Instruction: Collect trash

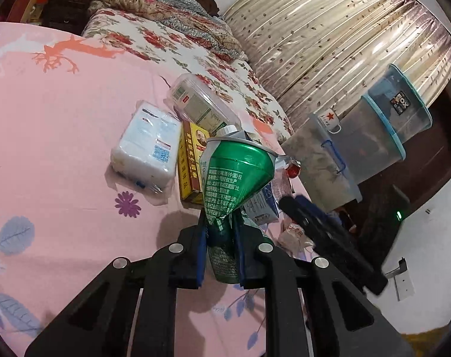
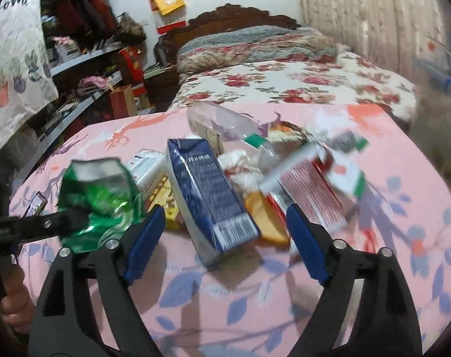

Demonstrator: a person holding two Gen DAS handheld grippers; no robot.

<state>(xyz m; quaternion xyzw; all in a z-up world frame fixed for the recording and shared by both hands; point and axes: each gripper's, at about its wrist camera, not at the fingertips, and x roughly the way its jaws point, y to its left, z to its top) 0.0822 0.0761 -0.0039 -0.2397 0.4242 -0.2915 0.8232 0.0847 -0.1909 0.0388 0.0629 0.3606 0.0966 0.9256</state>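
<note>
While your left tongs [image 1: 221,238] pinch the crushed green can [image 1: 235,175], your right tongs [image 2: 225,232] gape wide around the blue carton [image 2: 204,193], untouched, mid-frame.

Left gripper [image 1: 221,232]: blue pads pinched hard, jaws nearly together, clamped on crushed green can [image 1: 234,175], pointing down and away. Seen from right wrist view at far left, with bare hand [image 2: 12,303] on handle below it, partly cut off by frame edge, probably person's left. Right gripper [image 2: 225,232]: jaws spread wide, pads touching nothing.
</note>
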